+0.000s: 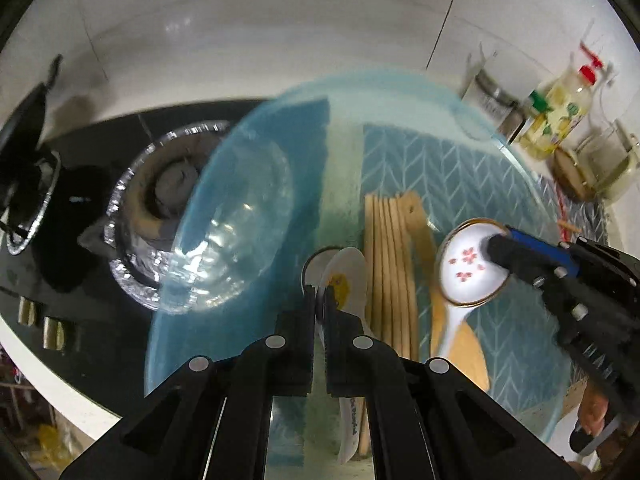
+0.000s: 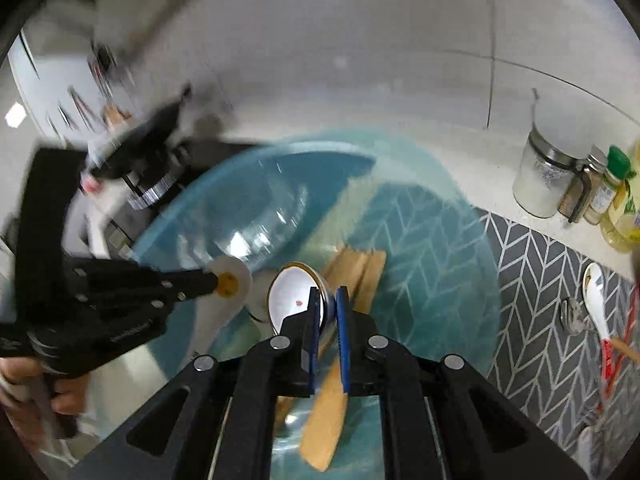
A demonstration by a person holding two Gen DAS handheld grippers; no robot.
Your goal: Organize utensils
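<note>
Left gripper [image 1: 319, 300]: matte black plastic, ridged black pads, round silver rivets on linkage arms. Right gripper [image 2: 329, 312]: identical black frame, blue finger pads [image 2: 342, 320], silver screws. Bare skin on hand [image 2: 24, 376].

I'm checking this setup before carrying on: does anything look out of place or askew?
One thing: a white spoon lies alone on the herringbone mat, outside the blue basin where the wooden utensils sit. The left gripper and right gripper each pinch a ceramic spoon over the basin. No visible spills or damage.
</note>
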